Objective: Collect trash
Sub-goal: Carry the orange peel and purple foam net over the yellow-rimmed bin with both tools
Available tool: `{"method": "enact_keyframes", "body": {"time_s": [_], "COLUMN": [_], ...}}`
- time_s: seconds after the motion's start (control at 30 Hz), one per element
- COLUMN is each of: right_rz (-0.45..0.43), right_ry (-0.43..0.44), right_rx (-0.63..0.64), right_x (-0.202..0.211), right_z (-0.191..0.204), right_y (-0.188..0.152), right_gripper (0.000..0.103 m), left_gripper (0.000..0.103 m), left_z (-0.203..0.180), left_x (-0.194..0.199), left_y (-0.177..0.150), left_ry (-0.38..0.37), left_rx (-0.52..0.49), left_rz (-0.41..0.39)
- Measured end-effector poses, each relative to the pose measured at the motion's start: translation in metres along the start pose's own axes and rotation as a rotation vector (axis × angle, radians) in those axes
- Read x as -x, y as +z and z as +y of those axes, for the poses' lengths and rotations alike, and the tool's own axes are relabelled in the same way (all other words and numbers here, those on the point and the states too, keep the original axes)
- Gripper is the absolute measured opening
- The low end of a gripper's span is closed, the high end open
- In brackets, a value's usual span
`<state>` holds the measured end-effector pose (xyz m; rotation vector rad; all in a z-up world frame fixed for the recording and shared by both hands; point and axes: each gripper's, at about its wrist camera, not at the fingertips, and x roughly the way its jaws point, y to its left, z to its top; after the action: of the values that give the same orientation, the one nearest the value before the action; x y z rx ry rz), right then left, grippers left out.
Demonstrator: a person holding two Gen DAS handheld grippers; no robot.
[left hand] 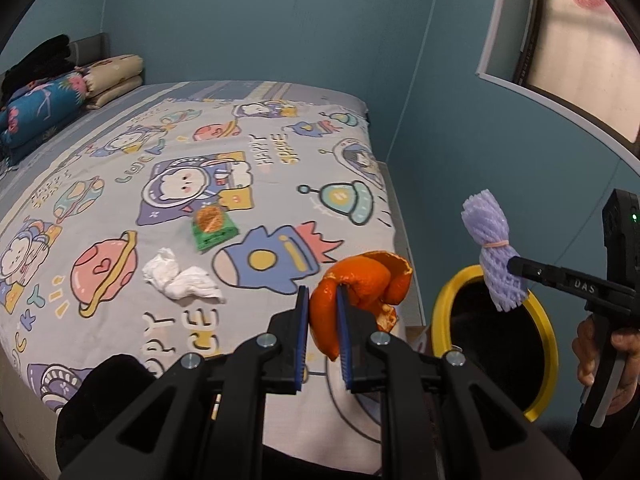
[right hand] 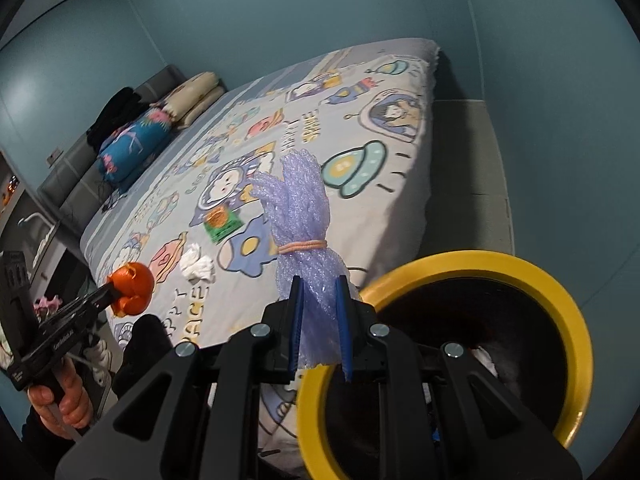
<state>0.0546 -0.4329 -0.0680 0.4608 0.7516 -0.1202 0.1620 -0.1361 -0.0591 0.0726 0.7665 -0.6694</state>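
**Trash in both grips, bin at hand**

Trash is in both my tools. My left gripper [left hand: 323,300] has its fingers [left hand: 303,336] clamped on a curl of orange peel [left hand: 360,286], which stands up out of the pads and hangs over the near edge of the bed [left hand: 120,152]. My right gripper [right hand: 319,304] has its fingers [right hand: 295,320] closed on a lilac foam fruit net [right hand: 298,220], bunched and tied round the middle with a pale orange rubber band [right hand: 303,246]; its lower end is pinched between the pads and the rest stands upright.

In the left wrist view the right gripper [left hand: 514,266] comes in from 3 o'clock, and the net [left hand: 490,248] sits just above the far rim of the yellow-rimmed bin [left hand: 444,300] at 4 o'clock. In the right wrist view that bin [right hand: 560,292] fills the 4 to 5 o'clock part, its dark mouth just beyond my fingers, and the left gripper [right hand: 114,286] with the peel [right hand: 134,284] shows at 9 o'clock, my hand [right hand: 64,400] below it.

More trash lies on the cartoon space bedsheet: a crumpled white tissue [left hand: 180,280] at about 9 o'clock from the peel, and a green snack wrapper [left hand: 212,226] just beyond it, towards 11 o'clock. Folded pillows [left hand: 112,78] and a blue patterned bolster [left hand: 40,108] lie at the head of the bed, at 10 o'clock.
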Motion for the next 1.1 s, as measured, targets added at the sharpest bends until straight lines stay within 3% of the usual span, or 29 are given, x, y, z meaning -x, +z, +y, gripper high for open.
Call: {"method": "enact_keyframes", "body": {"time_s": [0.7, 1.1], "right_rz": [-0.054, -0.027], "right_ry": [-0.052, -0.085], "right_rx": [-0.083, -0.093], "right_x": [0.026, 0.02], "right_z": [-0.054, -0.064], "right_y": [-0.007, -0.004], "right_gripper": [0.015, 0.015], "left_gripper": [0.012, 0.012], "left_z": [-0.1, -0.14], "left_x": [-0.023, -0.049], "left_y": [0.001, -0.028], "left_ry": [-0.122, -0.194], "left_rx": [-0.164, -0.238], "left_rz": [0.054, 0.145]}}
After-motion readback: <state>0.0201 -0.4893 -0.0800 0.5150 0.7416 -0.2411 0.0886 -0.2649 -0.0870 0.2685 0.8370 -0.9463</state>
